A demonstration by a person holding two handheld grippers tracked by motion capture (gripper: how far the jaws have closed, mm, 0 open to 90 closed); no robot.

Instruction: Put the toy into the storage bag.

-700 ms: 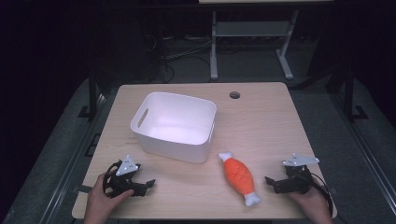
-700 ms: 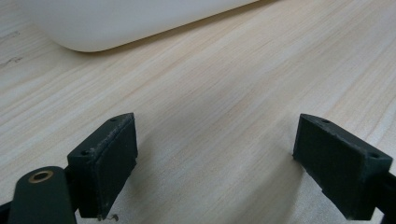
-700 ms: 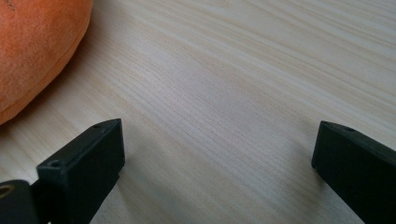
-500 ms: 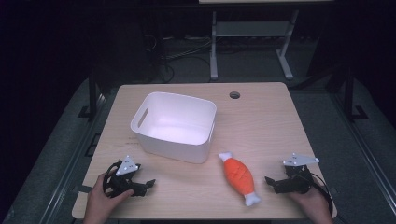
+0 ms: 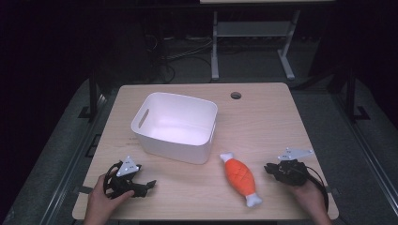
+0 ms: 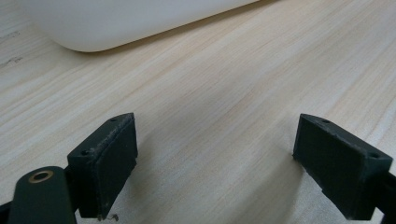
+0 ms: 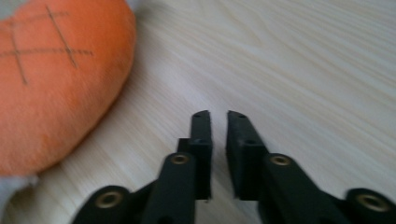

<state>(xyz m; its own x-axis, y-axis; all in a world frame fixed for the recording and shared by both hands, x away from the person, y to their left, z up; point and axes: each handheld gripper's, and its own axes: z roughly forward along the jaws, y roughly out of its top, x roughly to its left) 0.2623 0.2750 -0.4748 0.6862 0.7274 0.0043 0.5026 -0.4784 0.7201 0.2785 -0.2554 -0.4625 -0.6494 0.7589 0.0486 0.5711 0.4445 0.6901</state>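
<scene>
- Lying flat on the table near the front edge: orange plush toy with white ends, just in front of the white bin's near right corner, apart from both tools.
- Resting low at the front right, just beside the toy without touching it: right gripper, jaws pressed nearly together with a thin slit between, pinching nothing.
- Sitting at the front left, well apart from the toy: left gripper, jaws spread wide, only bare wood between them.
- Risking a shove instead of a grasp: going at the toy with the right jaws closed like this would likely be pushing the soft body sideways, toward the table's front edge or against the bin wall.
- Risking a weak pinch too: clamping only a narrow white end could be letting the plush sag or slip out on the way to the bin.
- Showing in the right gripper view: stitched cross-hatch lines on the orange fabric and the narrow slit between the jaws, both too small to make out from above.
- Showing in the left gripper view: the bin's rounded lower edge close ahead.
- Giving from the high view alone: the whole layout, the bin's empty inside and its side handle slot.
</scene>
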